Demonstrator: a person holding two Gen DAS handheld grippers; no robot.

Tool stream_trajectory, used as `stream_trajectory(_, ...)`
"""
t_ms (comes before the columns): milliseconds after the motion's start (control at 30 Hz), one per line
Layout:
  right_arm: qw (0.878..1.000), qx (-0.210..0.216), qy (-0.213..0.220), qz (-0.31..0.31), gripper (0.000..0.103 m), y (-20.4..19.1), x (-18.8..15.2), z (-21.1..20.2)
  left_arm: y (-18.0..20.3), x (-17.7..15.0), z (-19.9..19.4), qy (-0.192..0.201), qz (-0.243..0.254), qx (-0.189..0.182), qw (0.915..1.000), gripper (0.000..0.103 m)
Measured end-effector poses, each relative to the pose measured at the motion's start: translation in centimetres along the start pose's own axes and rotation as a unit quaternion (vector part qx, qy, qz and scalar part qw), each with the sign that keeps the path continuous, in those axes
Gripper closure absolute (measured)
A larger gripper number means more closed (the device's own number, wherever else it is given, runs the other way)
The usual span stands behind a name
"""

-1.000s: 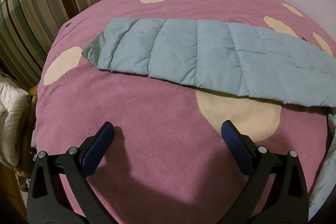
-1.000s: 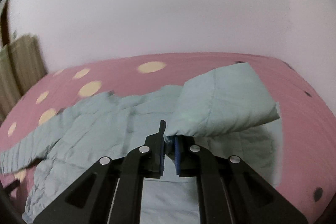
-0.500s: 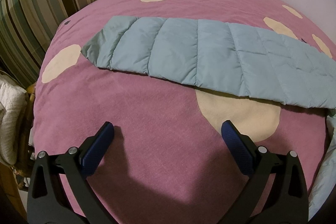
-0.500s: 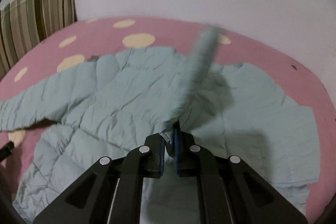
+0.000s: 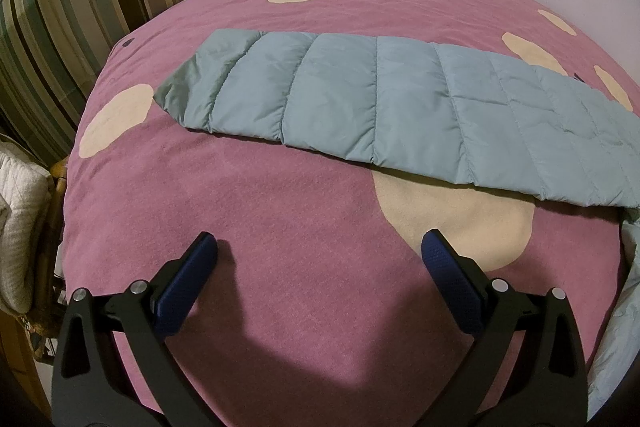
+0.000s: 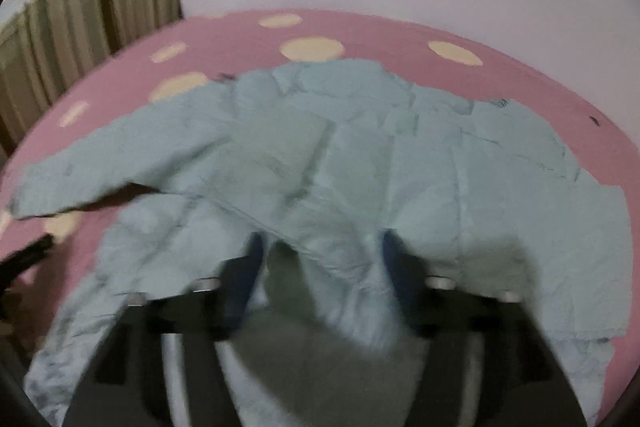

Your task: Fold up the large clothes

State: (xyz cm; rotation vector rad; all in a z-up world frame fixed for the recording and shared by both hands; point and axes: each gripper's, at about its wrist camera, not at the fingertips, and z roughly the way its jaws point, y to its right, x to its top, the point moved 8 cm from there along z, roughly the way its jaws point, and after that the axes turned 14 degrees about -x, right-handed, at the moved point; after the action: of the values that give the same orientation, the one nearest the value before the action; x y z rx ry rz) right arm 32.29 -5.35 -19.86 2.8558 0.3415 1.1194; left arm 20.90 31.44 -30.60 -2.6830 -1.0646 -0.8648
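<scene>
Both tongs stand released: our right gripper (image 6: 320,267) has just been spreading its jaws, with jacket (image 6: 340,167) cloth lying between them but no longer pinched, and our left gripper (image 5: 320,267) gapes over bare bedspread (image 5: 280,227). We judge the right sleeve is folded across the body (the view is blurred). The left sleeve (image 5: 380,99) lies outstretched just ahead of our left gripper; we should take it near the cuff and lay it flat across.
</scene>
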Motion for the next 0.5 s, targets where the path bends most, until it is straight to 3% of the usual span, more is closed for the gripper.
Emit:
stream_trajectory(133, 0.999, -0.009, 0.046, -0.005, 0.037, 2.3, 1.1, -3.7, 0.1, 0.0, 0.0, 0.000, 0.000, 0.000, 1.0000, 0.002)
stream_trajectory(267, 0.995, -0.061, 0.061, 0.045, 0.047, 10.3, 2.2, -4.7, 0.0, 0.0, 0.0, 0.000, 0.000, 0.000, 1.0000, 0.002)
stream_trajectory(400, 0.982, -0.119, 0.030, 0.142, 0.061, 20.9, 1.8, -2.4, 0.0, 0.0, 0.0, 0.000, 0.001, 0.001, 1.0000, 0.002)
stream_trajectory(500, 0.975, -0.144, -0.005, 0.172, 0.065, 25.0, 0.5, 0.6, 0.0, 0.0, 0.0, 0.000, 0.001, 0.000, 1.0000, 0.002)
